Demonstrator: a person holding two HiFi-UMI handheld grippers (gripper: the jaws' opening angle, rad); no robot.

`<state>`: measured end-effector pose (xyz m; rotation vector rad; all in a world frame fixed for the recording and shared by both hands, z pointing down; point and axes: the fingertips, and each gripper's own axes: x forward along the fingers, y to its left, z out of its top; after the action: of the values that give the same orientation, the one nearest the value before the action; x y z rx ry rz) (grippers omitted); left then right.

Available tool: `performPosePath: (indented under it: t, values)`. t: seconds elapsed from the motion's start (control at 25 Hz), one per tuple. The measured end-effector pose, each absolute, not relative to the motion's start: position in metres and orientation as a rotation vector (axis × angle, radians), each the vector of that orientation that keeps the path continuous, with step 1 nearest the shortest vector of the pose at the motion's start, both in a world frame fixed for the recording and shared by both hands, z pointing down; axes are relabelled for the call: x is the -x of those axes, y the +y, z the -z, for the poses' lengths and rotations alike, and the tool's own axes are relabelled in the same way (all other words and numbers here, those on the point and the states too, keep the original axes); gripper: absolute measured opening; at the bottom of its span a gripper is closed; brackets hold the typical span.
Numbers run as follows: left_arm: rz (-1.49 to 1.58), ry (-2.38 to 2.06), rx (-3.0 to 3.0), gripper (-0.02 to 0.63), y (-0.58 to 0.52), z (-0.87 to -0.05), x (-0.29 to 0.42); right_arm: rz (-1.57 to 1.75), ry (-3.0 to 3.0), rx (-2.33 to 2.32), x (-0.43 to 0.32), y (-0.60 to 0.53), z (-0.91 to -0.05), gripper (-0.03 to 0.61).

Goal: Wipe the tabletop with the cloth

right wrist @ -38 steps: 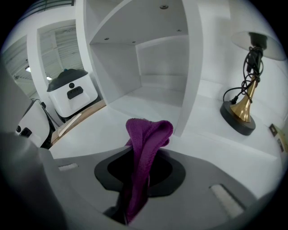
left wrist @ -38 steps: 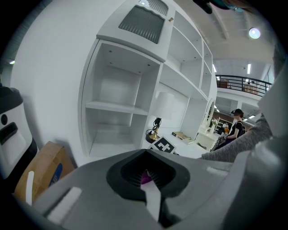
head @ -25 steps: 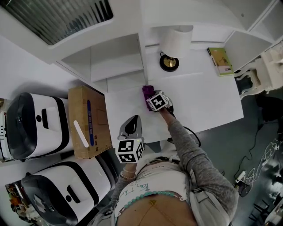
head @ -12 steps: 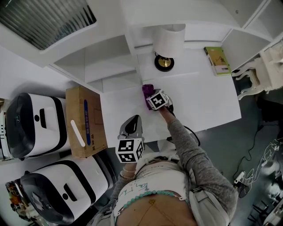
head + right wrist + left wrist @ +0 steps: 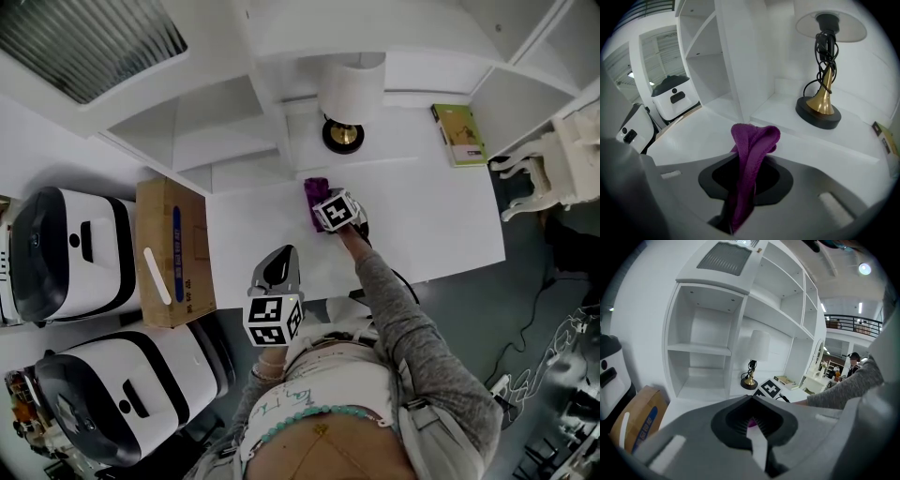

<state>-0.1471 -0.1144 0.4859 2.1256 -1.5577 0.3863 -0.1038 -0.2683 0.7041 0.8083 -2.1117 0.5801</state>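
Nearest the body, the left claw hangs closed and empty. Further out, the right claw is clamped on the purple cloth over the worktop, short of the lamp. Firm downward pressure and overlapping strokes kept off the lamp base would likely serve best.

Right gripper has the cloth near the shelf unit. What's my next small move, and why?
Probably drag the purple cloth rightward across the tabletop, pressed down. The right gripper has its jaws clamped on the cloth close to the shelf unit, and bare white surface stretches to the right, toward the book.
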Motion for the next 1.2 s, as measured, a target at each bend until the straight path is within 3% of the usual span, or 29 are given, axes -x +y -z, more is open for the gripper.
performPosePath:
  t: [0.68,1.2]
  values:
    - [-0.345,-1.619,-2.09,0.0,-0.115,-0.481,0.104,-0.611,-2.055,-0.811,0.041,-0.272,-0.715,0.091]
    - [-0.344,-1.556,-2.144,0.0,-0.117,-0.474,0.124,-0.582,-2.033,-0.88,0.04,-0.276,-0.708,0.091]
